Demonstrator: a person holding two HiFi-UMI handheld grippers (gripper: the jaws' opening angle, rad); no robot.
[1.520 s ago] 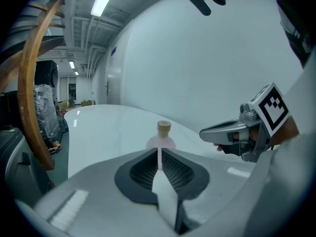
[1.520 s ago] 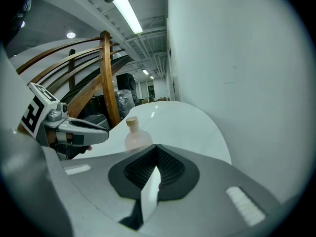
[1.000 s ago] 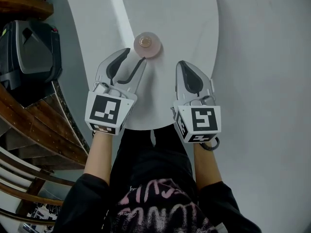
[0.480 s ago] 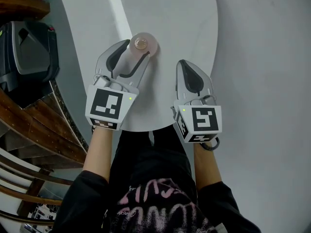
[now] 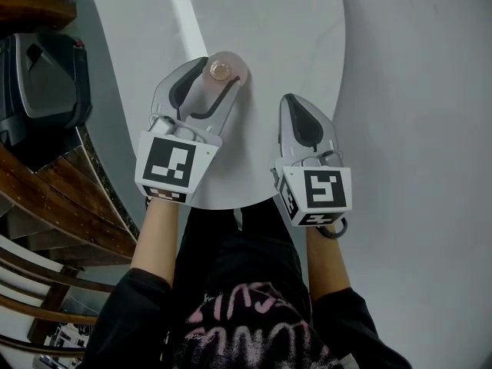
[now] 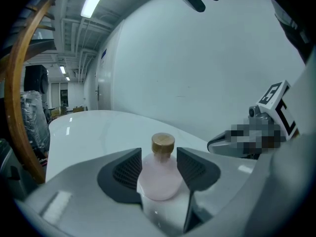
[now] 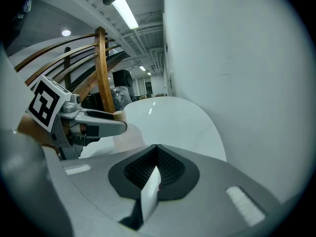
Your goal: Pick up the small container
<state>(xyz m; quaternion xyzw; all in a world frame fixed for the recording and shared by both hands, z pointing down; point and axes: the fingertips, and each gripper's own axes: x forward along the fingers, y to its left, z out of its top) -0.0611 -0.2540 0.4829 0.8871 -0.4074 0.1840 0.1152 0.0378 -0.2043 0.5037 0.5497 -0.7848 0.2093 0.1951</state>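
One small container [image 5: 222, 69] between spread left tool [image 5: 221, 73] jaws | right tool [image 5: 295, 100] pressed together

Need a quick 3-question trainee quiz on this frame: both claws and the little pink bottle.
1. True or false: the right claw holds the small container.
2. The left claw has its jaws: A apart, either side of the container; B together, empty; C clamped on a chair rail.
3. Fill in: the container, upright on the white table, has a ___ cap.
Key: 1 false; 2 A; 3 tan.
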